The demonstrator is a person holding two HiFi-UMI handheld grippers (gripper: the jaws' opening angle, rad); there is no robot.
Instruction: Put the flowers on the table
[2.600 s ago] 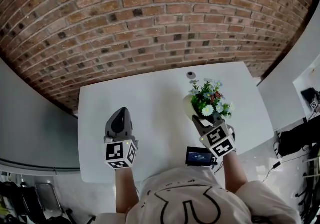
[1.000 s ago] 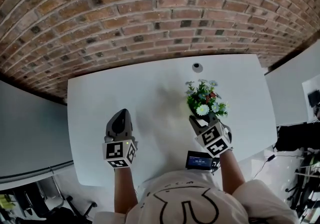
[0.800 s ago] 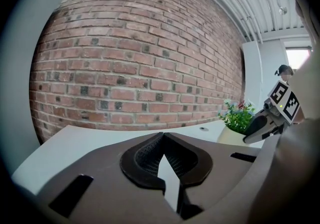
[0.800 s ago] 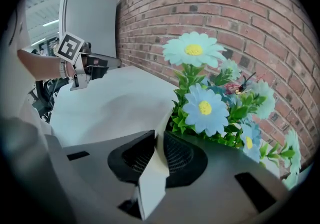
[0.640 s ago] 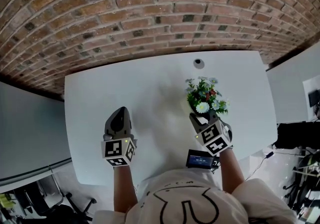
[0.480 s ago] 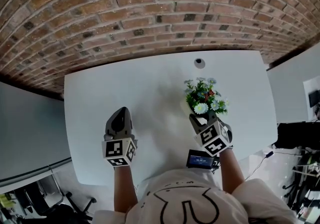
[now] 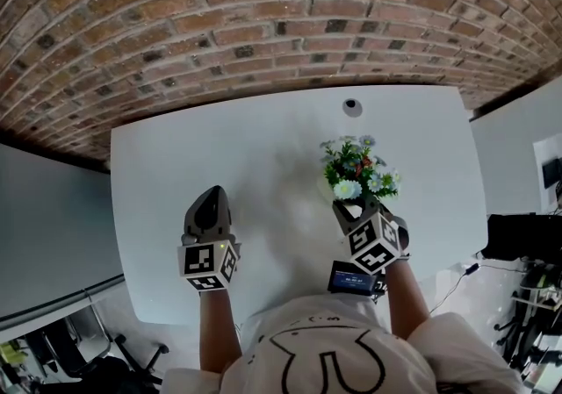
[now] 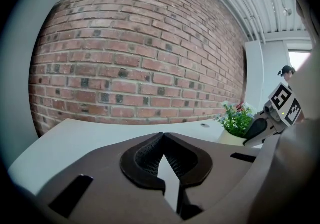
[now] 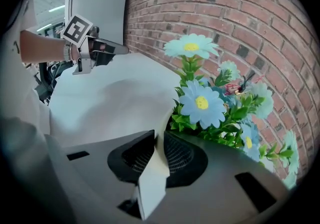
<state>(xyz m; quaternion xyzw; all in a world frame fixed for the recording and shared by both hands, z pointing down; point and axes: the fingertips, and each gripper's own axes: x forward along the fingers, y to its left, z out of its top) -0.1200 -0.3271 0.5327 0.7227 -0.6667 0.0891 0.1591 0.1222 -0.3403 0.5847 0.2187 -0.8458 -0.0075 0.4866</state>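
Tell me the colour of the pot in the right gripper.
White. The pot shows best in the right gripper view, pinched at its rim.

flowers (image 7: 358, 171) upright in white pot (image 8: 227, 138), table's (image 7: 219, 155) right side

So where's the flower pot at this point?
The flower pot is over the right half of the white table in the head view, its rim clamped in the right tongs.

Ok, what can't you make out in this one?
- Whether the pot rests on the table: the flowers and right gripper cover its base in the head view, and the gripper's body hides it in its own view.
- The small round object near the wall: too small to identify.
- Print on the device screen: too small.
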